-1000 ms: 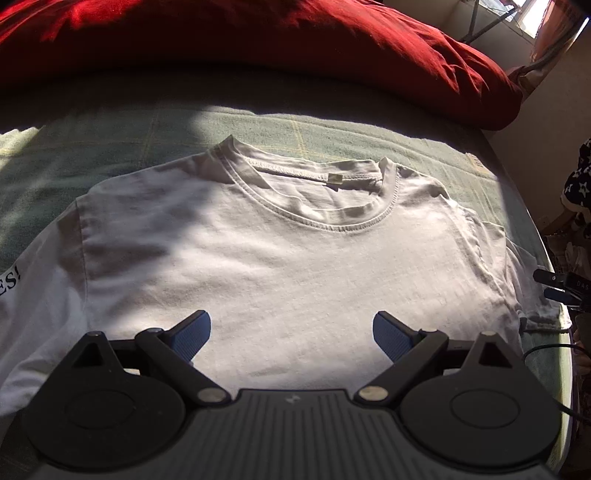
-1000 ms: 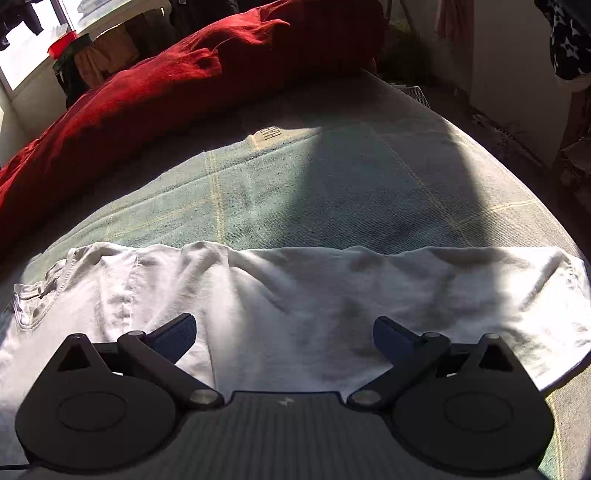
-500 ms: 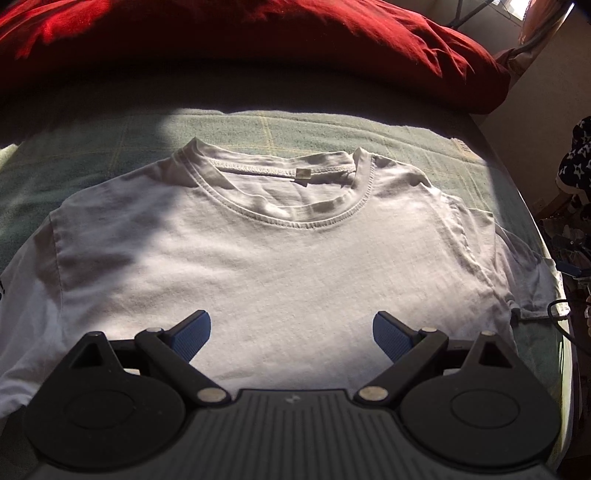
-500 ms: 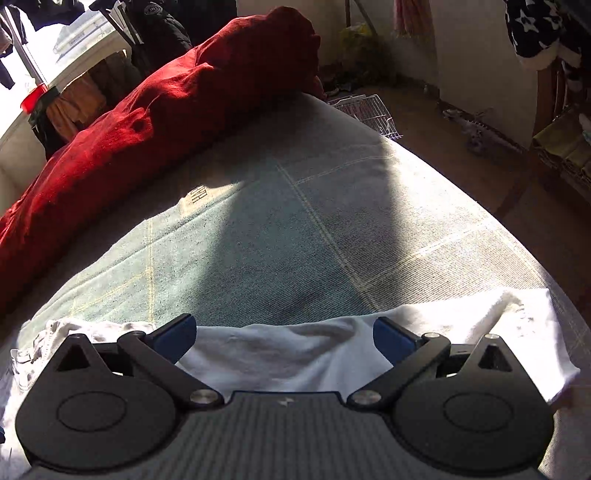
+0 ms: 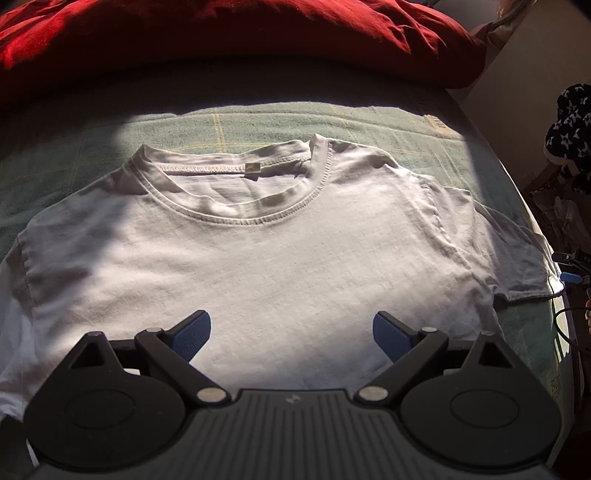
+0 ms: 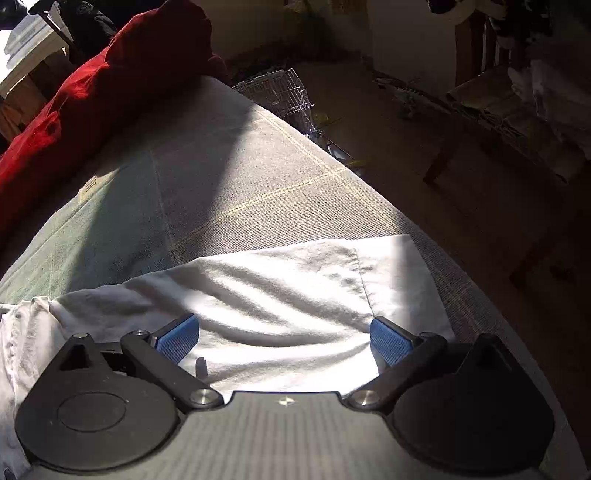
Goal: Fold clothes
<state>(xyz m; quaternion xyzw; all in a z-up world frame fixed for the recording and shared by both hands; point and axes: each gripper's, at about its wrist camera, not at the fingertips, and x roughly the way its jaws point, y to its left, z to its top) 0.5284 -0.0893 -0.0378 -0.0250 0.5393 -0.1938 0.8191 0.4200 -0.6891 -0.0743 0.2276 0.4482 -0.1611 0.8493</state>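
Note:
A white t-shirt [image 5: 280, 258] lies flat, front up, on a green checked blanket [image 5: 388, 125], its neckline [image 5: 240, 184] toward the far side. My left gripper [image 5: 291, 334] hovers open above the chest, nothing between its blue pads. The right sleeve [image 5: 517, 258] reaches the bed's right edge, where the tips of the other gripper [image 5: 570, 266] show. In the right wrist view that sleeve [image 6: 295, 291] lies wrinkled under my right gripper [image 6: 284, 338], which is open and holds nothing. The shirt's lower part is hidden behind the gripper bodies.
A red duvet [image 5: 221, 33] is piled along the far side of the bed. The bed edge [image 6: 424, 236] drops to a dark floor with a white wire rack [image 6: 284, 96] and a wooden chair [image 6: 498, 122]. A star-patterned cloth [image 5: 569, 122] hangs at the right.
The left gripper's view drifted right, bringing the collar toward the centre. The right gripper swung right along the shirt, from its long edge to the sleeve at the bed's edge. Both stayed open.

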